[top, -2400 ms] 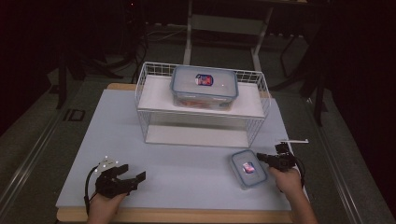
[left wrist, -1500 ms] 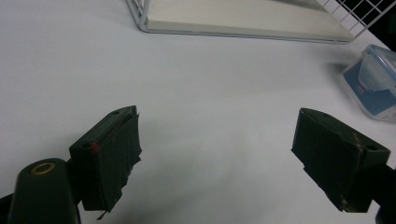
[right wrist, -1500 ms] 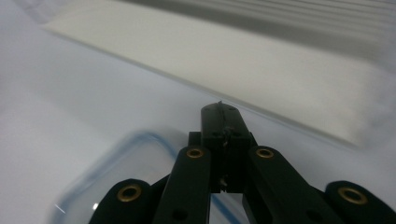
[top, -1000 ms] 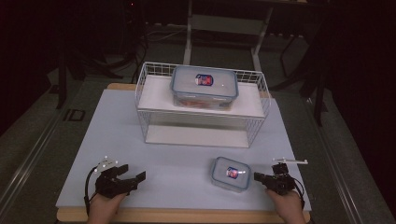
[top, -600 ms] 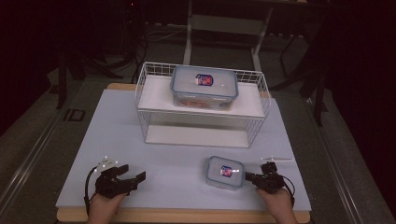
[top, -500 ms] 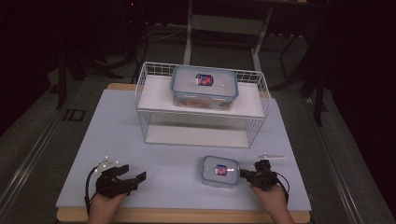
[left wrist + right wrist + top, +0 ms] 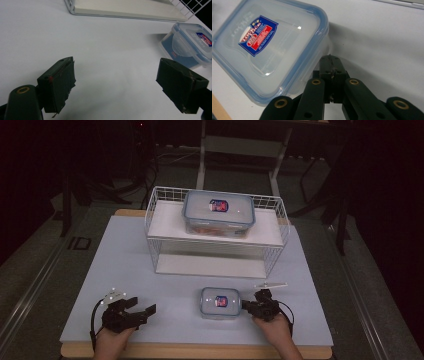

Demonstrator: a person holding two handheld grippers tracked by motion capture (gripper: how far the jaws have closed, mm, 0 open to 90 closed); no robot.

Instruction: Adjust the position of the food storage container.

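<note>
My right gripper [image 7: 331, 65] has its jaws pressed together with nothing between them, and the closed tip sits against the side wall of the small clear plastic container with the blue-rimmed lid and red-and-blue label [image 7: 270, 45]. My worry is that a shove from one narrow point, off the box's middle, could spin it rather than slide it straight, or the tip could ride up under the lid's rim and tip the box. If it is light, it may also skate too far.

In the high view the container [image 7: 220, 302] lies low and just right of centre, touching the right gripper [image 7: 246, 305] at its right side. The left gripper [image 7: 145, 310], jaws spread and empty, rests at the lower left, well apart from it. Above stands the white wire basket [image 7: 276, 242] carrying a larger lidded container [image 7: 218, 213].
</note>
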